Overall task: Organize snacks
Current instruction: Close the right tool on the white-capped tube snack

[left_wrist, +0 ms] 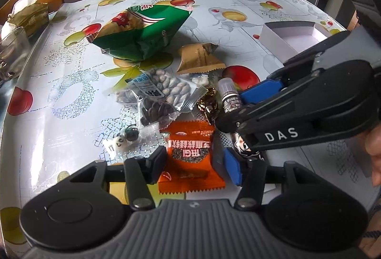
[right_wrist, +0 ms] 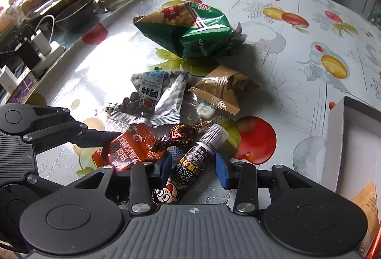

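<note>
Orange packet [left_wrist: 190,154] is seen between fingers of left claw [left_wrist: 194,165], fingers apart, not pressing. Dark tube [right_wrist: 190,163] (cartoon face on it) is framed by right claw [right_wrist: 195,168], also apart. Both lie on table [right_wrist: 297,83], white box [right_wrist: 333,135] nearby.

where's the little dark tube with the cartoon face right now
In the right wrist view the dark tube lies between the right claw's blue pads, beside the foil-wrapped candy and the orange packet.
</note>
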